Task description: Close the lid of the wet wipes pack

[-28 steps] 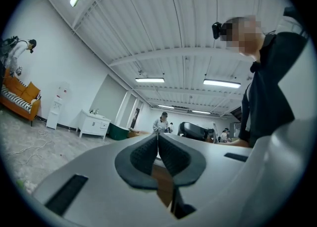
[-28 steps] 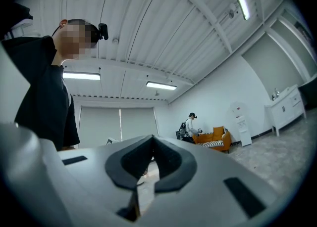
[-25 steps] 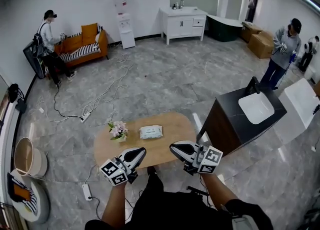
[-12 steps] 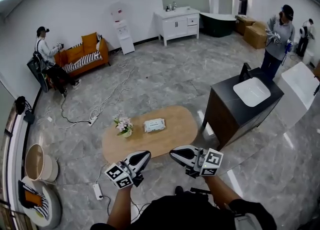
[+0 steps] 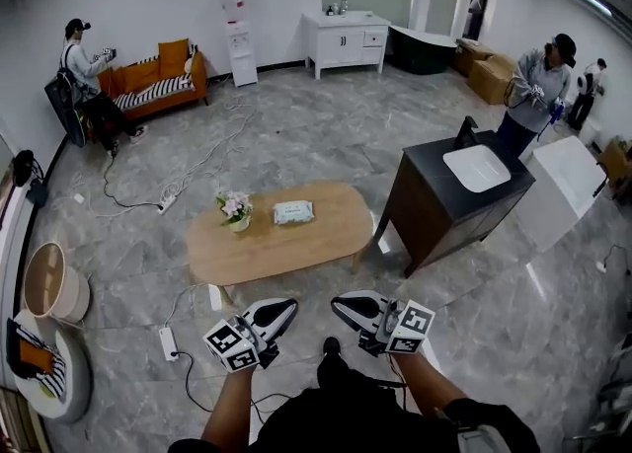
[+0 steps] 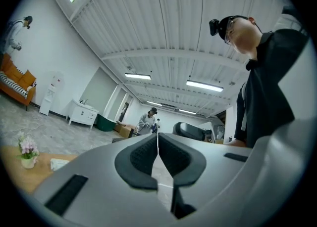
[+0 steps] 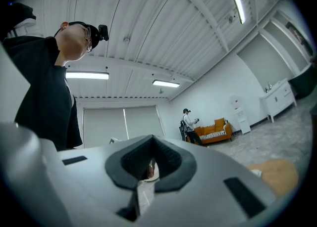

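Both pairs of jaws pressed together, empty: left gripper [image 5: 286,306] & right gripper [image 5: 337,302] idle by torso b/c wet wipes pack [image 5: 293,211] lies well apart on bench [image 5: 321,236].

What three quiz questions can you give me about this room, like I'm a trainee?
1. True or false: the wet wipes pack lies on the wooden table.
2. What stands on the table near the pack? A) a small pot of flowers; B) a teapot; C) a lamp.
3. Fill in the gap: the left gripper and the right gripper are both held away from the table, and each has its jaws ____, with nothing between them.

Key: 1 true. 2 A. 3 shut.
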Tool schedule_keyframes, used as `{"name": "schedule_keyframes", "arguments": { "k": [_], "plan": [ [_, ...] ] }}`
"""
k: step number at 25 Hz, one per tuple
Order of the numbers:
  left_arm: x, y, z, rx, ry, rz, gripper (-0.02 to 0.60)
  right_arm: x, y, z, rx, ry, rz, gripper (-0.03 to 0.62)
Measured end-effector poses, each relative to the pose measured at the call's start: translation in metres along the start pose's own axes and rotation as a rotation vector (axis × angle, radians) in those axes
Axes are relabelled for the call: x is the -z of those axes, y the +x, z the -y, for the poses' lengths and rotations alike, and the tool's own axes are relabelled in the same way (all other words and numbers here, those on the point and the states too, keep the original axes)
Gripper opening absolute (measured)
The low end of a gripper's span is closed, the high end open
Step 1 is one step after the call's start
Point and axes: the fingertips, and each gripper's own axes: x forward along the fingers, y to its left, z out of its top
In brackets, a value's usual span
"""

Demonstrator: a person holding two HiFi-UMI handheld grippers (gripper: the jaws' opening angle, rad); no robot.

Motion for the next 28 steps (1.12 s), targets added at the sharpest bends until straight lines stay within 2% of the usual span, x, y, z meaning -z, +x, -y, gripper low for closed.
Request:
{"name": "schedule_keyframes", "arguments": {
  "k": [3, 6, 11, 17, 28],
  "plan": [
    [0.017, -0.036, 0.021, -0.018, -0.051, 0.023, 0.018, 0.018, 0.001, -0.035, 0.005, 0.018, -0.036, 0.011],
    [0.024, -0.054, 0.039, -0.022, -0.075, 0.04, 0.018, 0.015, 0.0, -0.052, 0.016, 0.016, -0.05, 0.011],
    [0.018, -0.061, 0.067, -0.051, -0.051, 0.068, 0.018, 0.003, -0.008, -0.074, -0.022, -0.003, -0.033, 0.011],
    [0.012, -0.049, 0.088, -0.089, -0.014, 0.083, 0.018, 0.0, -0.029, -0.08, -0.048, -0.018, -0.067, 0.009],
    [0.036, -0.004, 0.135, -0.085, 0.009, 0.029, 0.018, 0.003, -0.097, -0.076, -0.044, 0.012, -0.047, 0.009]
  ]
}}
